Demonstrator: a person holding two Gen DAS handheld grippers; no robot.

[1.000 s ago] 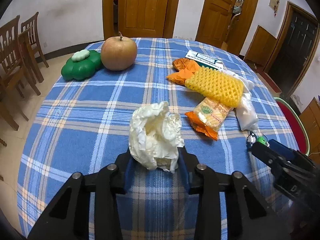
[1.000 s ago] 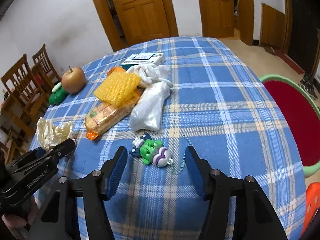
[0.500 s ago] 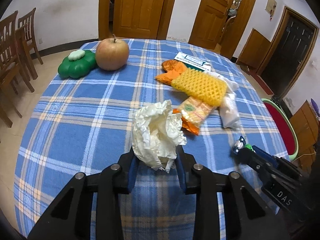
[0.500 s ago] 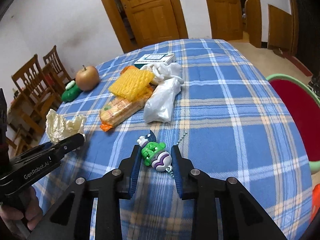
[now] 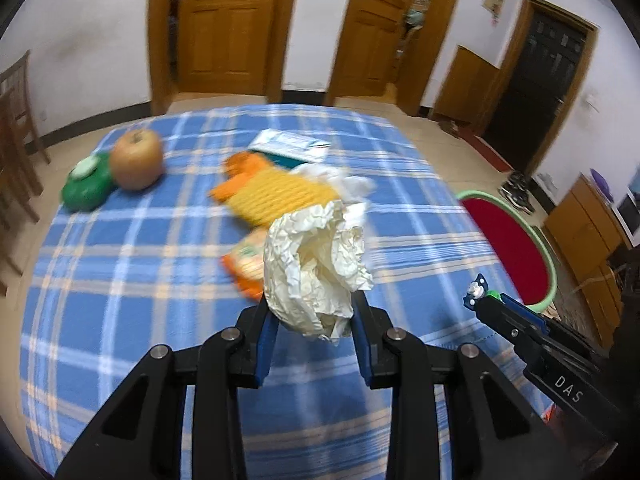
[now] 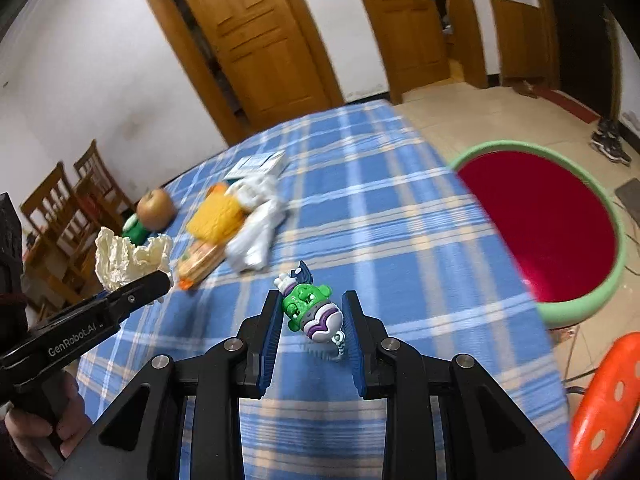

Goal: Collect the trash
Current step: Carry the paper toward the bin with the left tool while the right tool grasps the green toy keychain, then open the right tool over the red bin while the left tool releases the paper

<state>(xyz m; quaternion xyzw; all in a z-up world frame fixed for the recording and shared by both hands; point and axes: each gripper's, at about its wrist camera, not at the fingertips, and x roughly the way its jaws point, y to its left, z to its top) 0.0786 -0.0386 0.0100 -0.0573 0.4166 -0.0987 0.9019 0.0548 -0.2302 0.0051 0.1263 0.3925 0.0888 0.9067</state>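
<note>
left gripper (image 5: 312, 320) clamped crumpled paper (image 5: 316, 268), right gripper (image 6: 312, 320) clamped green toy keychain (image 6: 310, 308); red bin (image 6: 548, 224) lay right, nearer the right

Even indoor light; beyond our sharp crumpled paper (image 5: 316, 268), the apple (image 5: 137, 164) smears with motion blur, fisheye bending the doors (image 5: 226, 24).

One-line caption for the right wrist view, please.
Right gripper clamps a green toy keychain above the blue plaid tablecloth; left gripper holds crumpled paper.
</note>
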